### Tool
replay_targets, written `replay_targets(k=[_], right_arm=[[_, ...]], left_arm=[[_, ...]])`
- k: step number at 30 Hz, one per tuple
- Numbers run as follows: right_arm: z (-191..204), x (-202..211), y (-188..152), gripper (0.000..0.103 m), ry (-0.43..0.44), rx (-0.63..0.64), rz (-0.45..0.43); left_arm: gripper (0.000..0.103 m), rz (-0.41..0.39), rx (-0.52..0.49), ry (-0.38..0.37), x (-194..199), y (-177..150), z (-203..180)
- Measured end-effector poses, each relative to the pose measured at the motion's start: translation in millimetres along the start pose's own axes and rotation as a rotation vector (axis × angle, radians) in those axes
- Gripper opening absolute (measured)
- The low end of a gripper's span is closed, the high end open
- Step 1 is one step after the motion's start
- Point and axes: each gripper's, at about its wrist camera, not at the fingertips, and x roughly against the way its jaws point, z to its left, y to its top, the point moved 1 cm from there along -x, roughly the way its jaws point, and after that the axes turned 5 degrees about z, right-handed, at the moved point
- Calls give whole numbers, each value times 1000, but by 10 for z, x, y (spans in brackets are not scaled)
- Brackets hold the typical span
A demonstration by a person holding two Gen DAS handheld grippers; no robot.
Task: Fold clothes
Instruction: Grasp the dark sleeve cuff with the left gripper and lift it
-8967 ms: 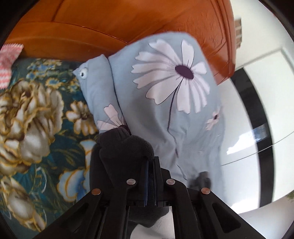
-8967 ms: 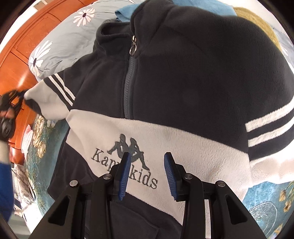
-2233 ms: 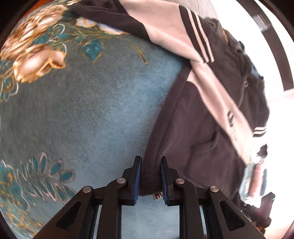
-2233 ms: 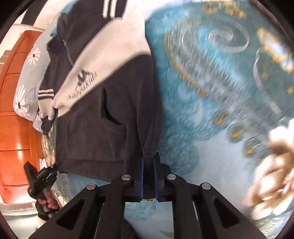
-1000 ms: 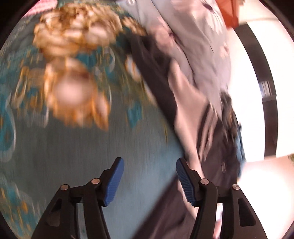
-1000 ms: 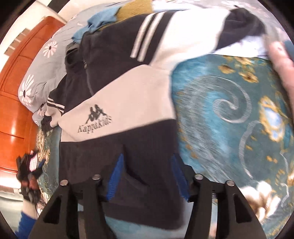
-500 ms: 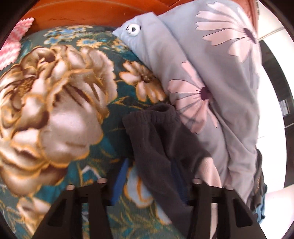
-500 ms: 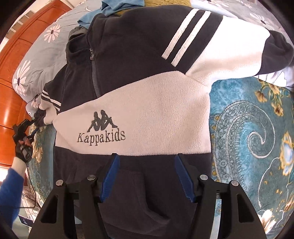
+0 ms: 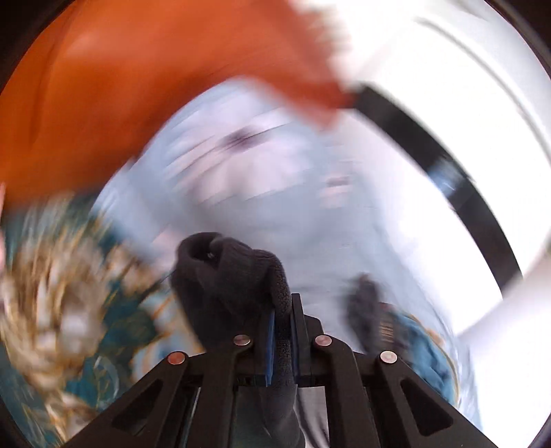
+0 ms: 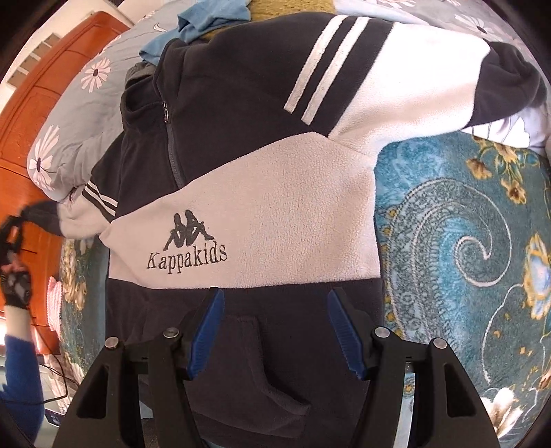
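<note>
A dark grey and white Kappakids fleece lies face up on the teal floral blanket, its sleeves spread to each side. My right gripper is open and empty, hovering over the fleece's lower dark panel. My left gripper is shut on the dark cuff of the fleece's left sleeve and holds it up; that view is blurred by motion. In the right wrist view the left gripper shows at the far left edge, pulling that sleeve outward.
A grey pillow with white daisies lies behind the fleece against an orange wooden headboard. Blue and yellow clothes lie beyond the collar. A pink cloth sits at the left.
My left gripper has closed on the sleeve cuff it was hovering over and is lifting it fast. My right gripper stays open and has drifted slightly closer to the fleece.
</note>
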Motion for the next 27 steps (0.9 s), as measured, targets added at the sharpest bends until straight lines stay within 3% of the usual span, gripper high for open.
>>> replay_targets(k=[3,6,11,22,27], right_arm=[[-61,59,-26,64,33,-16,-22],[-142,113,-45,64,67,-37,-48],[-313,185,-72,64,116,-72,-82],[-785,144,10,64,148,-146,-111],[-841,156,153,64,174,-154,-135]], left_arm=[[8,-32,-207,-128,187,17,-957],[8,-23,-343,-260,202,-248,-1777],[8,156,-450,-333,-301,-1220,-2718],[8,568,-540,-212,-1163,-3226,-3215],[18,656,-466,-234,-1217,-3353,-3097]])
